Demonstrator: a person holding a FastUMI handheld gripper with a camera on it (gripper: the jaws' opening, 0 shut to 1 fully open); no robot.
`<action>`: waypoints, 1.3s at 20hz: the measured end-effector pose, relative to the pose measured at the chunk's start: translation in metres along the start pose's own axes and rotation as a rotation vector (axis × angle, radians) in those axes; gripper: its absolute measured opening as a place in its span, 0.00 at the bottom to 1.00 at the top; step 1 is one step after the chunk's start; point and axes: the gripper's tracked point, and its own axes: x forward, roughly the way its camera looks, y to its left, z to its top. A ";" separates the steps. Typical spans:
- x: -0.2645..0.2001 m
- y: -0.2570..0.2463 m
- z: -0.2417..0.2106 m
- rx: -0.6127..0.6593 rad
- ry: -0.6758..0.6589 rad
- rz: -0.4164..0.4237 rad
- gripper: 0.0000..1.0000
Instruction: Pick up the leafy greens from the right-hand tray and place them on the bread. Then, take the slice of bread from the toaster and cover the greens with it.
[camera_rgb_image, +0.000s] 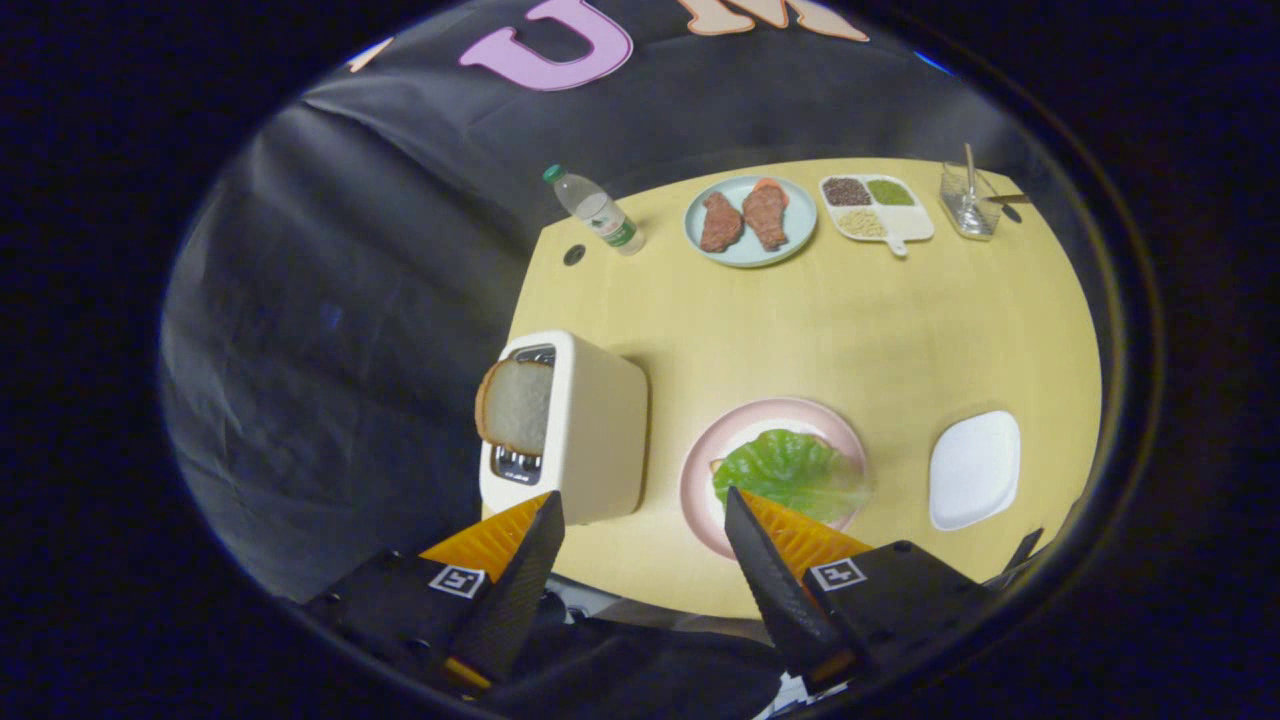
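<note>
The slice of bread (516, 404) stands in the toaster (580, 430), just ahead of the left finger, so the covering step is left. The gripper (640, 508) is spread wide and holds nothing. The leafy greens (790, 474) lie on the pink plate (700, 470) (bread beneath barely visible); the white tray (975, 470) sits bare. The pale wooden table (800, 320) meets dark cloth walls.

Gripper camera looked steeply down from high over near edge of pale yellow wooden table (830, 330), well above it; spread fingers (640, 545) framed bottom.
</note>
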 end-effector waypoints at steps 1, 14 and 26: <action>0.005 0.012 0.001 0.004 0.016 0.007 1.00; 0.098 0.127 0.025 0.038 0.067 0.091 1.00; 0.137 0.106 0.035 0.034 0.091 0.002 0.51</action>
